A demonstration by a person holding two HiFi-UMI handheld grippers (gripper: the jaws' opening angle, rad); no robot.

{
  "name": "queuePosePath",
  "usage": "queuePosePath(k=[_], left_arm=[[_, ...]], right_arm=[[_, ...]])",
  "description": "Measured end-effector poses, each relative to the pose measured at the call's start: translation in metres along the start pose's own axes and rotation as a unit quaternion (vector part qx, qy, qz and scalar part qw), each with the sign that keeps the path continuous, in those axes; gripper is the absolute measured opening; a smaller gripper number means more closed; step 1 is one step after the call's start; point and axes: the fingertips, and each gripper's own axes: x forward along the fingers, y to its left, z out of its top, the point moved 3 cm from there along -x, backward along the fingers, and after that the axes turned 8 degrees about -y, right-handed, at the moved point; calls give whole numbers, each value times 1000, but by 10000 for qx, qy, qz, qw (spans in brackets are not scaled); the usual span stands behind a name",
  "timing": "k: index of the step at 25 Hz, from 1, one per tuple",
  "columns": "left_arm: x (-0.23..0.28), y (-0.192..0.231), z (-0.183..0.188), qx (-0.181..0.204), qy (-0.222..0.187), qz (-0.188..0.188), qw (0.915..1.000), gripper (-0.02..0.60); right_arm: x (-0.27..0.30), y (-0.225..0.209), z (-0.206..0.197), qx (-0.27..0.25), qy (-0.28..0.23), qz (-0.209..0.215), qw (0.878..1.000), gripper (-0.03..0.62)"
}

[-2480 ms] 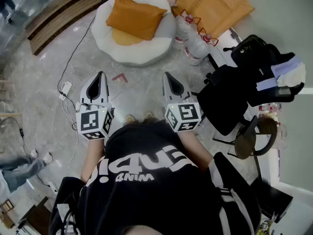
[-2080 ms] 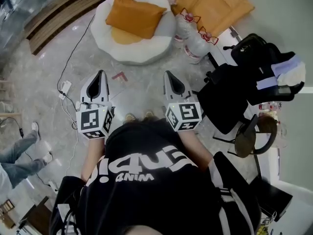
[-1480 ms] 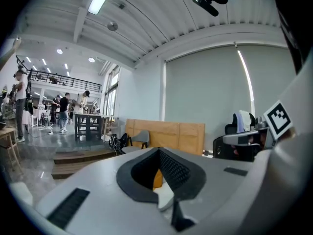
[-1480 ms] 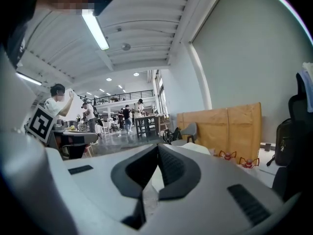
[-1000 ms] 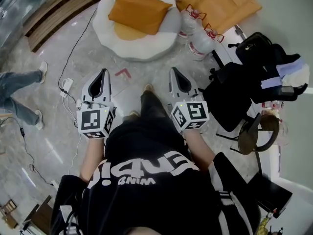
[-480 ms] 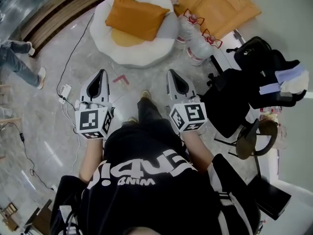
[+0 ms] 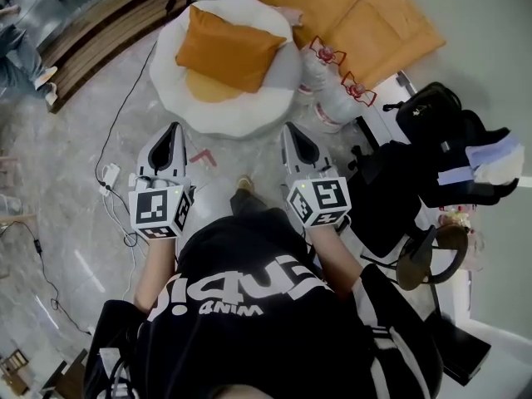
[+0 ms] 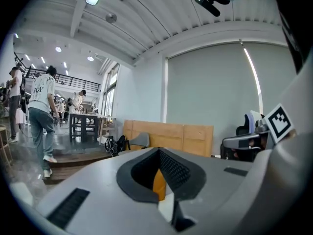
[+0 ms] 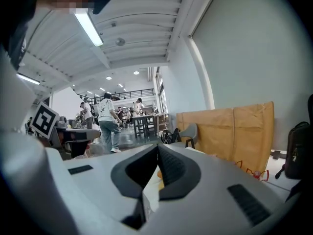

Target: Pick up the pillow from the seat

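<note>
An orange pillow (image 7: 229,48) lies on a round white seat (image 7: 249,110) at the top of the head view. Both grippers point toward it from a short way off. My left gripper (image 7: 173,128) is shut and holds nothing. My right gripper (image 7: 288,128) is shut too, with nothing in it. In the left gripper view a sliver of the orange pillow (image 8: 159,184) shows through the gap behind the closed jaws. The right gripper view shows a strip of the white seat (image 9: 151,192) through its gap.
Two big water bottles (image 7: 332,90) stand right of the seat, before orange panels (image 7: 366,15). A black chair with bags (image 7: 432,156) is at the right. Cables and a plug (image 7: 110,173) lie on the floor at left. A person (image 7: 21,52) walks at upper left.
Both grippers and I have moved nearer the seat, which now sits lower in the head view. The walking person has gone from mid left to the upper left corner.
</note>
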Motion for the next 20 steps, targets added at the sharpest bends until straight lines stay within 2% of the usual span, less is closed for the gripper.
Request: queuePosePath(k=[9, 20], left_arm=[[64, -1, 7, -11, -62, 164, 9998, 9], [89, 7, 4, -34, -56, 518, 9986, 9]], right_arm=[[47, -42, 12, -53, 8, 182, 9998, 21], [78, -66, 7, -46, 106, 422, 9990, 21]])
